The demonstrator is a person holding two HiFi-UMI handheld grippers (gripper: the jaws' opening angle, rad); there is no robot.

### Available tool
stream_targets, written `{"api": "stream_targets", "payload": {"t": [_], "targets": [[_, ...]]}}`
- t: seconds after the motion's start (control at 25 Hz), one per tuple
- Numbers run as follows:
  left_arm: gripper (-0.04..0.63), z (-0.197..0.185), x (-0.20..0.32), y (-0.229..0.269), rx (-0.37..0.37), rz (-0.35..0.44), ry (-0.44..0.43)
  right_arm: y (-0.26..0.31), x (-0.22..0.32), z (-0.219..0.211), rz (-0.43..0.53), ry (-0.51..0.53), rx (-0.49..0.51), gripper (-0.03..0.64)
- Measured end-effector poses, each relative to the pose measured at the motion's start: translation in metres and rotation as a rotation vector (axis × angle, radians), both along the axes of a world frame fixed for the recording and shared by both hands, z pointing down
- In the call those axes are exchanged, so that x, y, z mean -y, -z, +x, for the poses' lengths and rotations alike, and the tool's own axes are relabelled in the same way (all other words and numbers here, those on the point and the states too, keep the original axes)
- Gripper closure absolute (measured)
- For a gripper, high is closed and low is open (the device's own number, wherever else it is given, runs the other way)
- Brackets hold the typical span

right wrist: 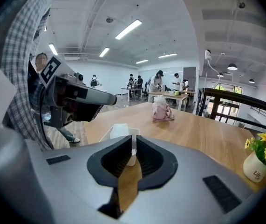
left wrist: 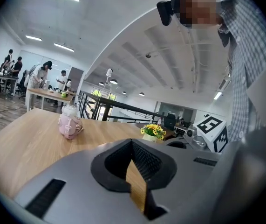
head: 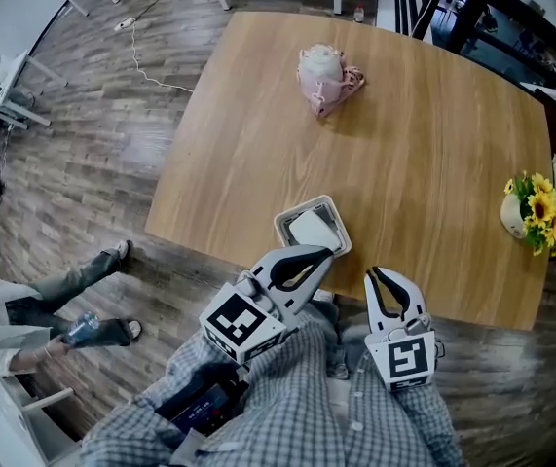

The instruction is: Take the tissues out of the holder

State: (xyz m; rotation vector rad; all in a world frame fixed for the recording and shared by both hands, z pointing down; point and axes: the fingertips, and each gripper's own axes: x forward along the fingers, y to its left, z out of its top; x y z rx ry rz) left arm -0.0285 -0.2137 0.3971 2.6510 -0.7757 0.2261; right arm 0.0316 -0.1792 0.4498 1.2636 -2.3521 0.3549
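The tissue holder [head: 283, 225] is a pale open-topped box at the table's near edge, with white tissues [head: 315, 230] lying in it. In the right gripper view the holder [right wrist: 118, 132] shows just past my jaw tips, slightly left. My left gripper [head: 328, 252] is shut and empty, and its tip lies at the holder's near side in the head view. In its own view the left gripper [left wrist: 132, 142] shows only bare table beyond the jaws. My right gripper [head: 371, 273] [right wrist: 133, 138] is shut on nothing, a little right of the holder over the table edge.
The wooden table [head: 424, 163] carries a pink bag-like object [head: 326, 78] at the far middle and a vase of yellow flowers [head: 531, 212] at the right edge. A seated person's legs [head: 83, 300] are on the floor to the left. A dark railing [right wrist: 226, 101] runs beyond the table.
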Motion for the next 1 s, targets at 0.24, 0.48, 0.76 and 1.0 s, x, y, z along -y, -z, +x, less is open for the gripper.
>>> {"api": "stream_targets", "payload": {"t": [0.24,0.48,0.76,1.0], "targets": [[0.589,-0.020,0.007,-0.005,0.015,-0.022,0.078,-0.016,0.007,-0.024,-0.063,0.084,-0.013,0.504],[0.589,-0.030,0.006,-0.008,0.030,-0.039,0.125,-0.035,0.019,-0.041,-0.109,0.139,-0.038,0.385],[0.589,-0.039,0.002,-0.011,0.048,-0.047,0.170,-0.058,0.029,-0.058,-0.150,0.207,-0.050,0.331],[0.589,-0.049,0.001,-0.013,0.057,-0.061,0.207,-0.075,0.041,-0.072,-0.199,0.185,-0.012,0.330]]}}
